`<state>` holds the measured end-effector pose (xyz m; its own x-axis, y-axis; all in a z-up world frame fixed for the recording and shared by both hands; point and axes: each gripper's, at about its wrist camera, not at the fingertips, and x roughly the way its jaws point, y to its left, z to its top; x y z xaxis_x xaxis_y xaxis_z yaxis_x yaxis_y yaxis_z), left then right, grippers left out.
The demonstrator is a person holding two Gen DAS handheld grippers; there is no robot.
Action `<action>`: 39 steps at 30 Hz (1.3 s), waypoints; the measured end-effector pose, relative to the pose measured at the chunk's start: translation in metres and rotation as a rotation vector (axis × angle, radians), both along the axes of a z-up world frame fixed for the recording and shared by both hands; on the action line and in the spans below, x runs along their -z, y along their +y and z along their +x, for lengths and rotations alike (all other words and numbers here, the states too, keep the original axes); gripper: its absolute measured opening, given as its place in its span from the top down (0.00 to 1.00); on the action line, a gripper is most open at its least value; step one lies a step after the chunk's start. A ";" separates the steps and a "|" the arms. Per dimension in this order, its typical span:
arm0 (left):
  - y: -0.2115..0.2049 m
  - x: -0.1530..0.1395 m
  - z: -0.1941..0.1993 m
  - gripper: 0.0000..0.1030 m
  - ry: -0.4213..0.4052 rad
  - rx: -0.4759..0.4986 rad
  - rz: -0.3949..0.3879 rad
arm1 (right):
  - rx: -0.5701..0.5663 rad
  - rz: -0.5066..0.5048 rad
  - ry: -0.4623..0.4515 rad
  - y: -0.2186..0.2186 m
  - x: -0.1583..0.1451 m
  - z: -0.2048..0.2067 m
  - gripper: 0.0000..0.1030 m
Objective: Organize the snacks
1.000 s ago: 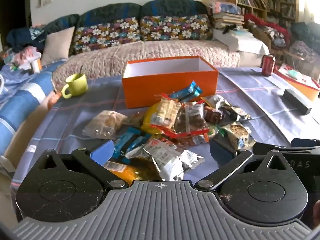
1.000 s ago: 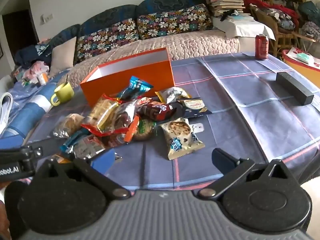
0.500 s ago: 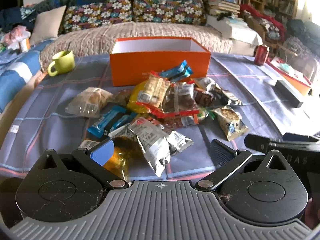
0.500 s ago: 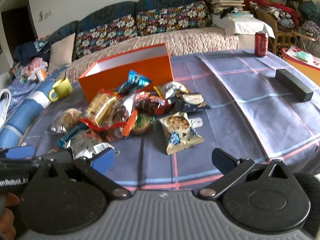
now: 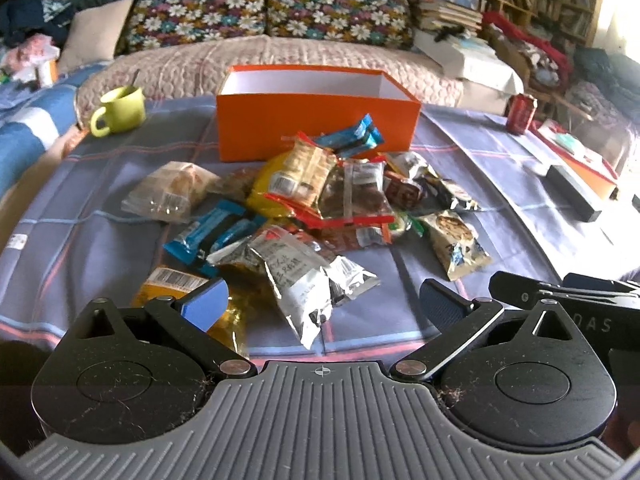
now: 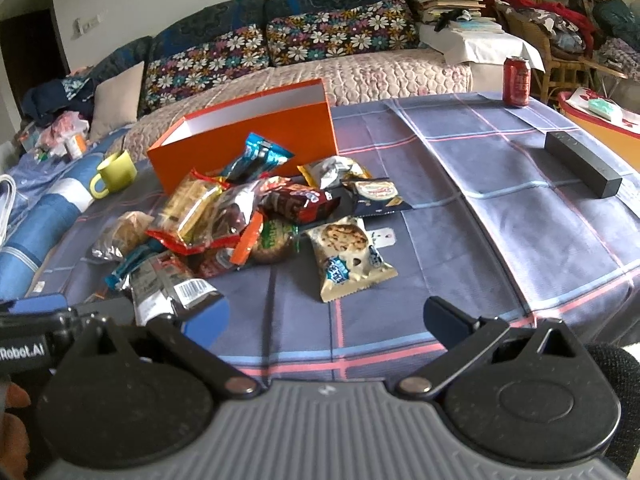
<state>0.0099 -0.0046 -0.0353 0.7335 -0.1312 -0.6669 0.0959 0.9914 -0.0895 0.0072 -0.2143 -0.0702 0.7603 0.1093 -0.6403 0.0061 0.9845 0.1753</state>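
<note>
Both tongs hang low at the near edge of the table, 2 of them side by side: the left gripper (image 5: 322,300) has its blue-padded jaws spread wide with nothing between them, and the right gripper (image 6: 326,316) is just as wide and just as empty, so neither has chosen a packet yet. Just ahead of the left one lies a crinkled silver foil snack bag (image 5: 298,276) beside a yellow-orange packet with a barcode (image 5: 176,284), the nearest pickings, I'd judge. In front of the right one sits a pale chocolate-chip cookie packet (image 6: 348,256), lying a little apart from the heap and easy to pinch. Beyond them the loose pile of wrapped snacks (image 5: 320,192) sprawls on the blue checked tablecloth (image 6: 500,240), right up against the open orange cardboard box (image 5: 316,120), which looks empty and is presumably where they belong. Off to the sides stand a lime-green mug (image 5: 120,110), a red drinks can (image 6: 517,80) and a long dark grey block (image 6: 582,164), well clear of the work
</note>
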 end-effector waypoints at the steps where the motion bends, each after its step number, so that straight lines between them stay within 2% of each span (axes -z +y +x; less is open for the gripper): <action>1: -0.002 0.001 -0.001 0.23 -0.002 0.005 0.009 | 0.000 -0.001 -0.001 0.000 0.000 0.000 0.00; 6: 0.002 0.014 0.002 0.23 0.015 0.011 -0.008 | 0.018 0.007 -0.012 -0.003 0.012 0.001 0.00; 11: 0.007 0.025 0.011 0.24 0.066 -0.013 -0.030 | 0.039 0.035 0.033 -0.010 0.021 0.005 0.00; 14: 0.009 0.021 0.009 0.23 0.064 -0.021 -0.039 | 0.049 0.032 0.026 -0.011 0.017 -0.001 0.00; 22: 0.017 -0.005 -0.006 0.23 -0.012 -0.049 -0.027 | 0.015 -0.011 -0.024 0.001 -0.002 -0.016 0.00; 26: 0.021 -0.002 -0.001 0.23 0.000 -0.056 -0.048 | 0.003 -0.047 -0.042 0.008 -0.007 -0.021 0.00; 32: 0.022 0.006 0.001 0.23 0.007 -0.054 -0.011 | -0.026 -0.025 -0.039 0.015 -0.004 -0.018 0.00; 37: 0.018 0.013 0.002 0.23 -0.018 -0.037 0.017 | -0.056 -0.068 -0.030 0.027 0.003 -0.012 0.00; 39: 0.016 0.017 0.001 0.24 -0.014 -0.029 0.033 | -0.051 -0.054 -0.025 0.026 0.005 -0.011 0.00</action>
<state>0.0107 0.0111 -0.0521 0.7457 -0.0877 -0.6604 0.0679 0.9961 -0.0556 -0.0041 -0.1878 -0.0753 0.7705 0.1140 -0.6272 -0.0481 0.9915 0.1211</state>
